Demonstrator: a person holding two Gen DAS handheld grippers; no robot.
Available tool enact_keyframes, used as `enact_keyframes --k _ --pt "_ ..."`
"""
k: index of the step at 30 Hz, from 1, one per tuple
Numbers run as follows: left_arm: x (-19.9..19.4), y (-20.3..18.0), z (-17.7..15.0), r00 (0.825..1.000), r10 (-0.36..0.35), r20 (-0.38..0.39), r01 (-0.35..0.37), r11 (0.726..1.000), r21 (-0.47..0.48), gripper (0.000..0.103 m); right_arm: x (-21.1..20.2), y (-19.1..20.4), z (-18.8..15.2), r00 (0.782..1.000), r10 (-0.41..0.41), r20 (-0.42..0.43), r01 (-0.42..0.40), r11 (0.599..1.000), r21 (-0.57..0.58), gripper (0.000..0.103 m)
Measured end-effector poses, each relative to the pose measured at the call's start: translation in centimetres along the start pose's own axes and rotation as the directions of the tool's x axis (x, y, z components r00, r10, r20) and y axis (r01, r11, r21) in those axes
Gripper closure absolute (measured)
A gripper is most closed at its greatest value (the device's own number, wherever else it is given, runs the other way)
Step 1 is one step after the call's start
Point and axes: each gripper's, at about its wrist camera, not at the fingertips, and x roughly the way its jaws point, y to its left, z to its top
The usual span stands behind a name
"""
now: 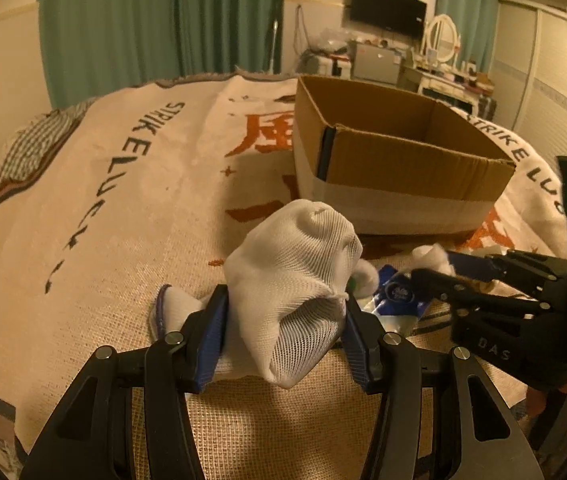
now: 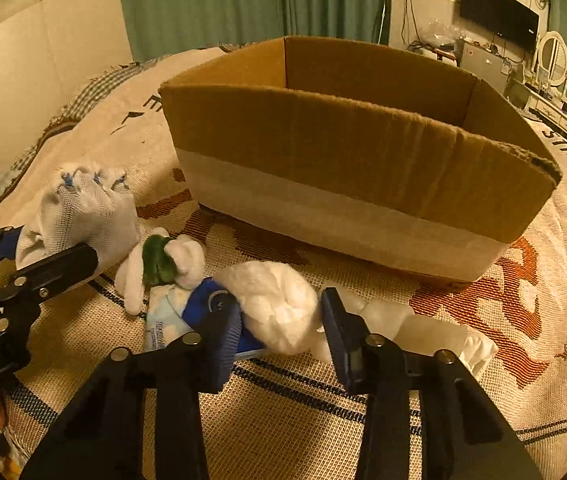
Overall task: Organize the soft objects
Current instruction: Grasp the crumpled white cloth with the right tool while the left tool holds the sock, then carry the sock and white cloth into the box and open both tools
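My left gripper (image 1: 285, 312) is shut on a white mesh glove (image 1: 295, 280), holding it just above the blanket; the glove also shows in the right wrist view (image 2: 79, 216). My right gripper (image 2: 279, 320) has its jaws around a white cotton wad (image 2: 279, 304) lying on the blanket, touching it on both sides. It also shows in the left wrist view (image 1: 443, 268). A small white and green plush (image 2: 159, 264) and a blue and white packet (image 2: 179, 316) lie between the two grippers. An open cardboard box (image 2: 363, 152) stands just behind them.
A clear plastic bag (image 2: 427, 328) lies right of the cotton wad. Everything rests on a woven beige blanket (image 1: 103, 220) with orange characters and dark lettering. Green curtains, a wall TV and a dresser stand at the back of the room.
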Motion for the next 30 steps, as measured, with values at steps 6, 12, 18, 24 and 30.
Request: enact_keyframes --k 6,12,18,24,30 --pt "-0.3 -0.7 -0.1 0.999 0.034 0.003 -0.034 0.999 0.019 0.052 -3.4 0.2 -0.9 0.998 -0.008 0.058 0.008 1.000 -0.007 0.069" --pt "-2.4 -2.1 -0.1 0.999 0.032 0.025 -0.033 0.999 0.016 0.052 -7.4 -0.5 -1.7 0.995 -0.011 0.104 0.008 1.000 0.024 0.069" --pt "-5.8 -4.3 0.9 0.996 0.022 0.092 -0.024 0.999 0.021 0.052 -12.2 -1.9 -2.1 0.985 -0.028 0.172 0.018 0.998 0.057 0.069" --pt "-8.3 -6.9 3.4 0.987 0.011 0.159 -0.021 0.998 0.060 0.052 -16.3 -3.0 -1.0 0.965 -0.039 0.261 0.027 0.998 0.048 0.069" --pt "-9.9 -7.9 6.6 0.974 -0.008 0.225 -0.002 0.999 0.044 0.052 -18.5 -4.2 1.6 0.951 -0.029 0.309 0.021 0.999 0.030 0.069"
